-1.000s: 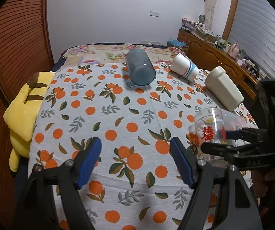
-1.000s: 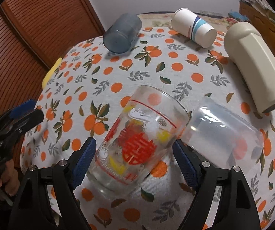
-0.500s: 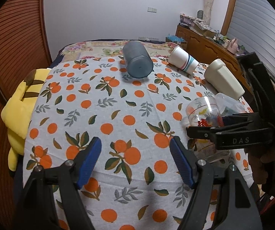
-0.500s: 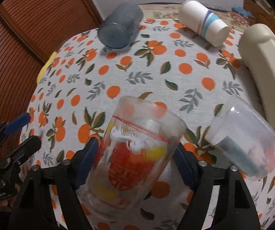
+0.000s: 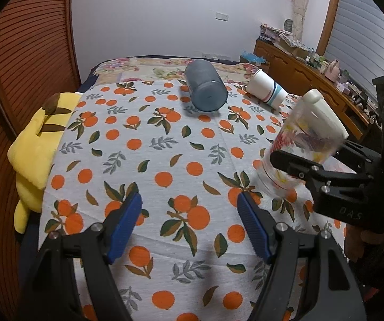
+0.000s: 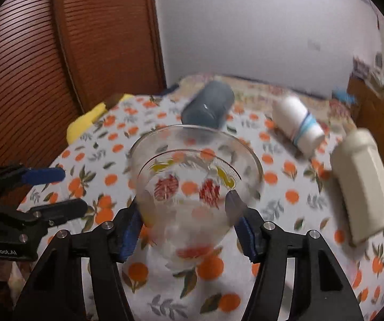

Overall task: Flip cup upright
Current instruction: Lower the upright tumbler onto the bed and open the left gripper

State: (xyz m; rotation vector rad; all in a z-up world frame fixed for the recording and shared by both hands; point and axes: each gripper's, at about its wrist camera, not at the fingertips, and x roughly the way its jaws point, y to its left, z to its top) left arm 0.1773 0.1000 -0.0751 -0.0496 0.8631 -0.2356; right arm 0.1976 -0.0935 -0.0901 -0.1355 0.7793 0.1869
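Your right gripper (image 6: 185, 223) was clamped on the clear glass cup (image 6: 192, 187), which was printed with red characters, yellow shapes and a thin red line below the rim. In the left wrist view the cup (image 5: 296, 149) was tilted, mouth up, base near the orange-print tablecloth (image 5: 152, 160). Your left gripper (image 5: 189, 222) hung spread wide and empty, left of the cup. Beyond the cup lay a grey tumbler (image 5: 205, 88), a striped paper cup (image 5: 265, 91) and a cream bottle (image 5: 325, 115), all on their sides. A wooden louvred door (image 5: 26, 61) stood left of the cup.
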